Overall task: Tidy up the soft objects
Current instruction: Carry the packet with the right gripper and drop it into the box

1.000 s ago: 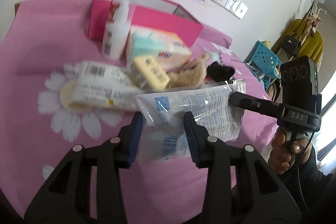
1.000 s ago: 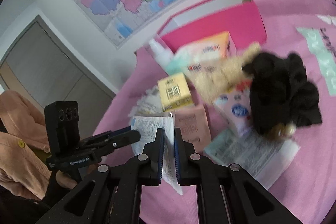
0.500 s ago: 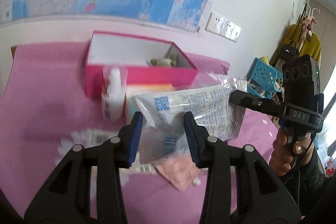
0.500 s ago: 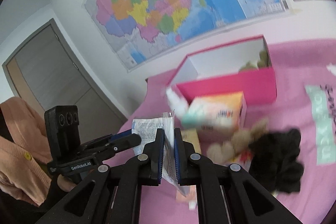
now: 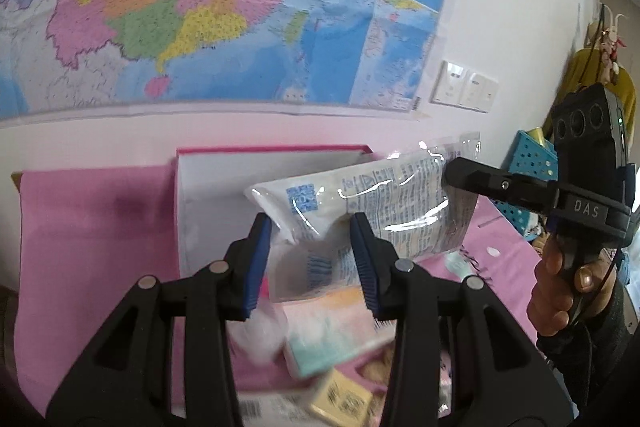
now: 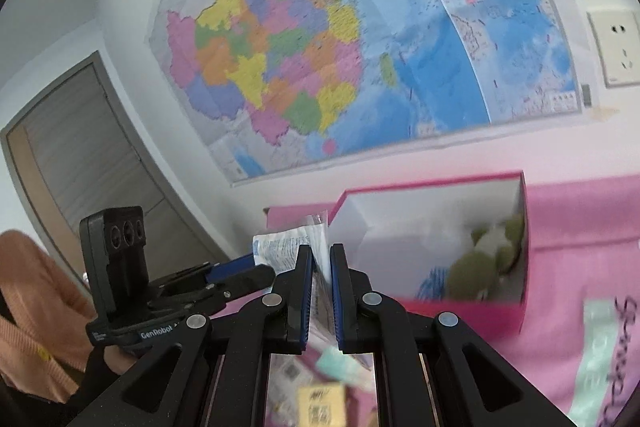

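While both grippers hold it aloft, clear plastic packet with blue print [image 5: 372,203] before open pink cardboard box [image 5: 224,187], left gripper [image 5: 312,259] jaws pinching its bulky end, right gripper [image 6: 320,291] jaws pressed on its thin edge.

Right gripper [image 6: 321,291] pinches plastic packet [image 6: 294,243] (pink box [image 6: 460,311] beyond).
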### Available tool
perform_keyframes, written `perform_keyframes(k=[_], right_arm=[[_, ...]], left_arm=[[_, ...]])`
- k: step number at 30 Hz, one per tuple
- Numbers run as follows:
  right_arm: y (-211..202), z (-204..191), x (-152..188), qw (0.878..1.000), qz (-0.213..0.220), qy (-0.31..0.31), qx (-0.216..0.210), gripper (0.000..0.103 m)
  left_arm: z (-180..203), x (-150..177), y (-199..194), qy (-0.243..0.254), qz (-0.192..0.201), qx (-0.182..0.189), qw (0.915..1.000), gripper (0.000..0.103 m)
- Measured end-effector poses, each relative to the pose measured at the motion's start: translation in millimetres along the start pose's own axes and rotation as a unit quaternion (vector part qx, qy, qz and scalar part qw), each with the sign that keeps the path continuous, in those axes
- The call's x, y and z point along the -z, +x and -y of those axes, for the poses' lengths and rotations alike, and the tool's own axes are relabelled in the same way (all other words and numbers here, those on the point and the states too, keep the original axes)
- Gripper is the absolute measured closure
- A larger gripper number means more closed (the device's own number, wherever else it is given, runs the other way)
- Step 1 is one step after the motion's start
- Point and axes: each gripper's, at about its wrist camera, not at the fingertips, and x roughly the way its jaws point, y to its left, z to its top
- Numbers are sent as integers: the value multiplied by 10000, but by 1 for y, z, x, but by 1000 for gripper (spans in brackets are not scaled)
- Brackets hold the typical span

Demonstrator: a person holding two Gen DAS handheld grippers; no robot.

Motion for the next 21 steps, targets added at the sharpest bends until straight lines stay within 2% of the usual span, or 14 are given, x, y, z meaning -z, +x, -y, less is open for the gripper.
perform_keyframes(k=[9, 15, 21], right_arm=[[45, 47, -39, 9990, -149, 391, 136, 95], [68, 80, -42, 9962, -342, 732, 332, 94], [81, 95, -39, 9938, -508, 860, 487, 93]], left_arm=[[-11, -31, 56, 97, -259, -229, 9994, 60], [-15, -30, 88, 146, -549, -421, 9975, 60], [-15, -28, 100, 221, -690, -599, 9956, 60]])
